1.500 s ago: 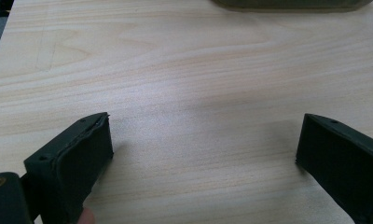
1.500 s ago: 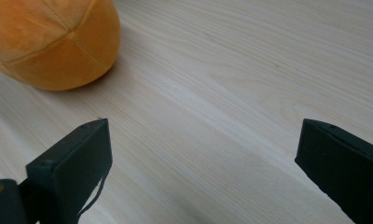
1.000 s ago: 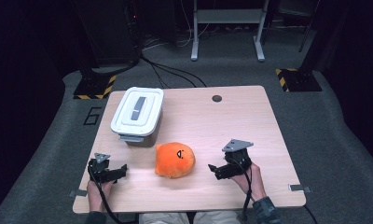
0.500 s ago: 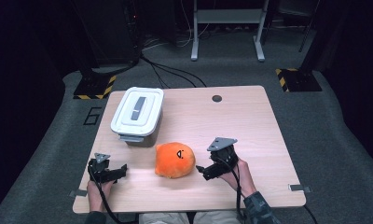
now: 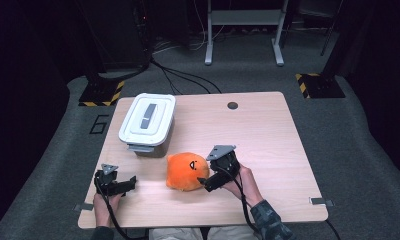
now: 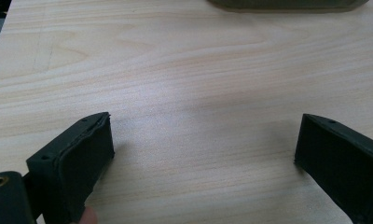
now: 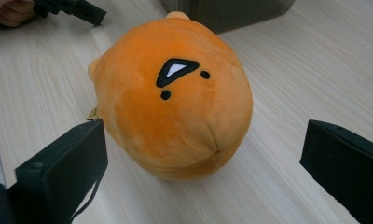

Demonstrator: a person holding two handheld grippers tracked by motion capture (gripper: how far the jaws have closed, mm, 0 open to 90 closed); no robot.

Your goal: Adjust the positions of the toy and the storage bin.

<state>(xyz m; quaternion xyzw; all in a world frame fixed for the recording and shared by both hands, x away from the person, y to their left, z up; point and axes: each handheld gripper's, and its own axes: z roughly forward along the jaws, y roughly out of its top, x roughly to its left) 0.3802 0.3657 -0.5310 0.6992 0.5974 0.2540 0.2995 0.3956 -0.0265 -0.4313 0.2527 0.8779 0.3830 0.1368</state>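
High view, table: a wooden table carried a white lidded box near its far left corner and an orange plush toy toward the middle of its near edge.
High view, right tool: the right tool sat just beside the toy's right side, pointing left at it, jaws apart, nothing held.
High view, left tool: the left tool rested near the near left corner, well apart from the toy, pointing right toward it.
High view, nearer hand: the right hand was clearly the nearer one to the toy.
High view, writing: a figure like a "6" was marked on the floor left of the table; no brand could be read on the box.
Left gripper view, tool: its jaws stood wide apart over bare wood, holding nothing.
Left gripper view, surroundings: the base of the box showed at the top edge.
Right gripper view, toy: the toy lay straight ahead between the wide-open jaws, untouched by either.
Right gripper view, shape: the toy was roundish, slightly longer along the tool's line of sight, so I judged that closing would squeeze its shorter width.
Right gripper view, markings: a black triangle with a white centre and two black dots sat on the toy; a small tag at its left edge was too small to read.
Right gripper view, beyond: the left tool showed at the top left.
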